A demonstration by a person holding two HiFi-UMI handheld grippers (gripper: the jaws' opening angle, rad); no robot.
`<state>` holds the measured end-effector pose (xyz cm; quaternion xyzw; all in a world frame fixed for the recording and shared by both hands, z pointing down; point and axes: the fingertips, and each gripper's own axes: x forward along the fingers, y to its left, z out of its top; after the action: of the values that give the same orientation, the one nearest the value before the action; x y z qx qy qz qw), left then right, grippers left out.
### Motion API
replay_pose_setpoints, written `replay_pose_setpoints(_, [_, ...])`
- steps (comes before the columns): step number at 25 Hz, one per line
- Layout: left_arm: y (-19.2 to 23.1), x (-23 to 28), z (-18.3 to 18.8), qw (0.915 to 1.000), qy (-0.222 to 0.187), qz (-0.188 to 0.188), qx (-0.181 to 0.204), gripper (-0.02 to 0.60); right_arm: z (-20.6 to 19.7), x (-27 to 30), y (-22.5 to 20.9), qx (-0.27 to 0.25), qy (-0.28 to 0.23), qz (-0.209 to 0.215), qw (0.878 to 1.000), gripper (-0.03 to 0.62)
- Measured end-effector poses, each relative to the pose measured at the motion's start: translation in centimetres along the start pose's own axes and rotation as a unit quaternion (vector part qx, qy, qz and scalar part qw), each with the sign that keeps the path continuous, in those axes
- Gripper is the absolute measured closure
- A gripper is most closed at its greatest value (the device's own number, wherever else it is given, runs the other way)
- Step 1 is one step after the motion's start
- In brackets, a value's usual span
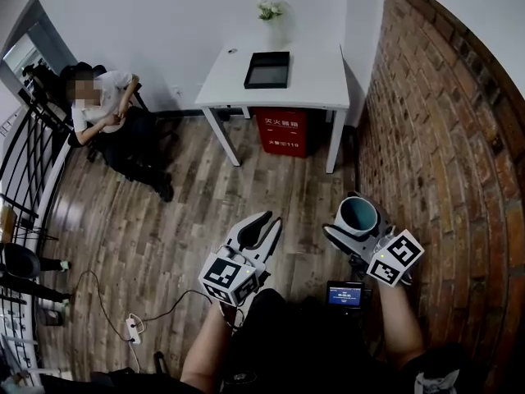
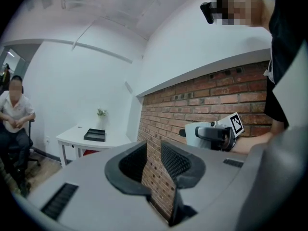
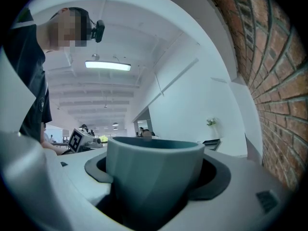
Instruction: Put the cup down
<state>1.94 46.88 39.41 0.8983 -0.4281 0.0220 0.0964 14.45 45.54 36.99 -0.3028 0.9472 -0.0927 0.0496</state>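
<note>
Well short of the counter (image 1: 316, 80), close to the wearer's body, the right tongs (image 1: 354, 220) pinch a teal cup (image 1: 358, 213) by its sides. The cup is mouth up and held in the air over the wood floor (image 1: 189, 212). The left tongs (image 1: 275, 218), about as far from the counter, are spread with nothing between them.

Progress, as a judgement: the put-down is not yet done. The cup rests on no surface, so lowering and release are all left. The counter looks the likely spot, but that is a guess.

Writing:
- Both cubes carry square black-and-white markers and no words.
- A small screen (image 1: 344, 294), farther from the counter than the cup, has print too small to read.
- The red box (image 1: 283, 131) under the counter has white Chinese characters and "119".
- The black tray (image 1: 267, 70) and small plant (image 1: 269, 11) on the counter show no legible labels.
</note>
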Motion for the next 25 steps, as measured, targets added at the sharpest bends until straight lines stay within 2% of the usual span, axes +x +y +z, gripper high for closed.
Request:
replay_pose_setpoints(5, [1.7, 1.1, -1.2, 0.9999, 0.012, 0.007, -0.005, 0.486, -0.9, 1.0, -1.8, 0.010, 0.009, -0.004, 1.000, 0.184])
replay_pose_setpoints(10, [6.1, 4.9, -1.5, 0.9999, 0.012, 0.007, -0.009, 0.486, -1.5, 3.7, -5.5, 0.011, 0.014, -0.015, 1.000, 0.184])
replay_pose_setpoints(17, [15.3, 13.6, 0.2, 0.9996, 0.009, -0.021, -0.019, 0.486, -0.8, 11.8, -13.9, 0.008, 0.026, -0.044, 0.999, 0.184])
replay_pose_setpoints(20, [19.6, 16.4, 2.1, 0.9990, 0.010, -0.041, -0.014, 0.486, 0.7, 16.7, -16.4, 0.000, 0.029, -0.046, 0.998, 0.184])
replay_pose_setpoints(25, [26.7, 19.9, 3.3, 0.9987, 0.018, -0.043, -0.020, 0.486, 1.8, 23.8, -19.9, -0.001, 0.021, -0.055, 0.998, 0.184])
